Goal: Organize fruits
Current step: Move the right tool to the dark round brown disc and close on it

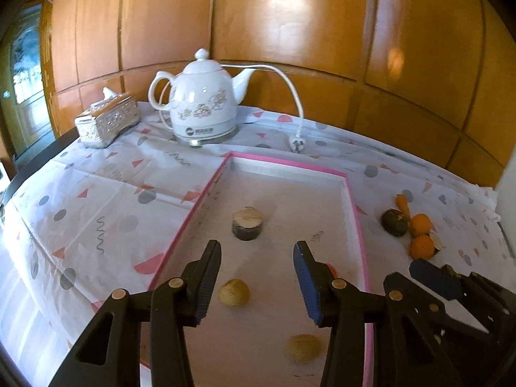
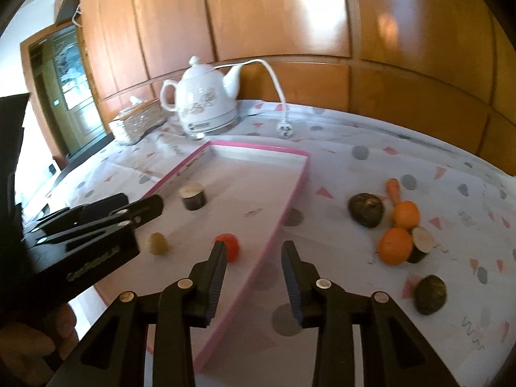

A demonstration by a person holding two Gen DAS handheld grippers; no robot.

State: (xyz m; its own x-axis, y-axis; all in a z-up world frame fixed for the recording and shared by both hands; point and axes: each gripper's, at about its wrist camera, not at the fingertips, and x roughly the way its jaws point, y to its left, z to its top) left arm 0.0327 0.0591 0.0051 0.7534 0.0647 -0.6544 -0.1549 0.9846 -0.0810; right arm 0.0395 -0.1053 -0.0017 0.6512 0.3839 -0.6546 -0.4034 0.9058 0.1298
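1. Shallow white tray with pink rim (image 1: 346, 180) lay on the patterned tablecloth (image 1: 96, 200), holding a dark-barked cut log piece (image 1: 246, 224), two tan lumps (image 1: 233, 292) and a red fruit (image 2: 229, 245).
2. Round oranges (image 2: 396, 245), dark fruits (image 2: 366, 209) and a carrot (image 2: 393, 188) sat clustered right of the tray.
3. Left gripper (image 1: 258, 285) jaws stood apart, empty.
4. Right gripper (image 2: 253, 282) jaws apart, over the tray's rim.

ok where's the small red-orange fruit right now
The small red-orange fruit lies inside the pink-edged white tray, near its right rim in the right wrist view, just beyond the right gripper's left finger, with a small yellowish fruit to its left.
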